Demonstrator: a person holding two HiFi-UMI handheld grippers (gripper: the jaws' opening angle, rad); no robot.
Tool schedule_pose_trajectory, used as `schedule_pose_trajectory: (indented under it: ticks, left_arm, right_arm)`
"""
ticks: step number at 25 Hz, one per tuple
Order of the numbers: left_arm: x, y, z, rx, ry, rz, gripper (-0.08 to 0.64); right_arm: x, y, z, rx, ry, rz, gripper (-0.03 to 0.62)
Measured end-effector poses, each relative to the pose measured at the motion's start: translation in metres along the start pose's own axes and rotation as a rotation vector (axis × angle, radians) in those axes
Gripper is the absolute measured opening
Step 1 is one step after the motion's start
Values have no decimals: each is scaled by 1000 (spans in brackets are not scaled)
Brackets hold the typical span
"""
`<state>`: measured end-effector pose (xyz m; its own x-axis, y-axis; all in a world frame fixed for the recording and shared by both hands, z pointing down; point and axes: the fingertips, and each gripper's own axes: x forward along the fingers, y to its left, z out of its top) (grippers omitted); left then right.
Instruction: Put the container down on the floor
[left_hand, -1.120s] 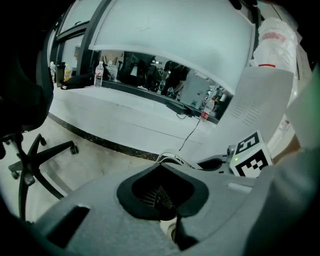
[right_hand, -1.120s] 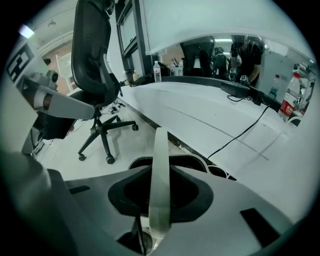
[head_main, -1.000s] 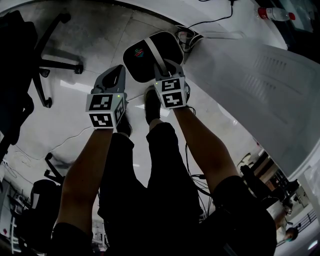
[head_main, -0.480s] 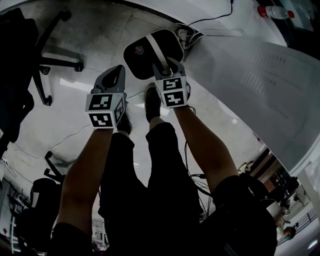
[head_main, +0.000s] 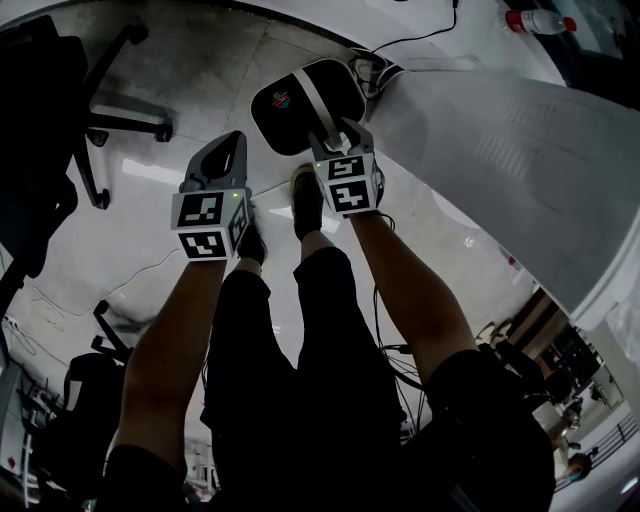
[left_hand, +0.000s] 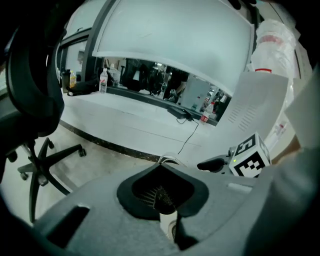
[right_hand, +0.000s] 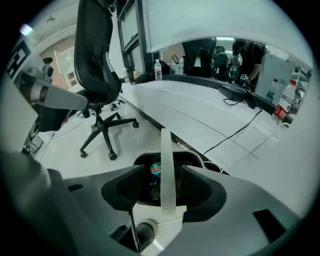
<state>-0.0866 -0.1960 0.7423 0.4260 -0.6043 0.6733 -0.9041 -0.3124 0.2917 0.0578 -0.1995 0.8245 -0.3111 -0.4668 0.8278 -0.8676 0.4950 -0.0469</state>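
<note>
Container (head_main: 300, 105): black, white handle (right_hand: 167, 170), resting on floor (head_main: 200, 90) right of office chair (head_main: 60, 110). Right gripper (head_main: 335, 135): farther from chair, jaws just opened wide, handle between them ungripped. Left gripper (head_main: 232, 145): nearer chair, jaws clenched, empty.

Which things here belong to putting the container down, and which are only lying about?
Job: container; its white handle, between the right gripper's jaws, which have just been opening.
Lying about: office chair, bottle.
</note>
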Motion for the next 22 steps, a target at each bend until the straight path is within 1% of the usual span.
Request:
schedule_pose_trajectory:
  ticks: [3, 6, 10, 14, 18, 20, 22]
  left_arm:
    - [-18, -3, 14, 8, -18, 3, 8]
    - [-39, -10, 29, 9, -29, 3, 8]
    - [-73, -25, 54, 46, -47, -17, 8]
    - [-112, -42, 73, 64, -56, -37, 8]
    - [-144, -54, 99, 76, -95, -47, 8]
    - [-160, -61, 110, 76, -113, -51, 8]
    - [-177, -69, 122, 87, -129, -56, 8]
  right_arm:
    - [-19, 0, 6, 28, -2, 0, 188]
    - [-46, 3, 12, 34, -8, -2, 188]
    - [-85, 9, 22, 35, 2, -3, 187]
    - [-131, 15, 49, 55, -49, -4, 187]
    - [-175, 16, 89, 86, -133, -18, 184]
    - [-197, 18, 107, 95, -168, -27, 138]
    - [-219, 20, 124, 114, -194, -25, 107]
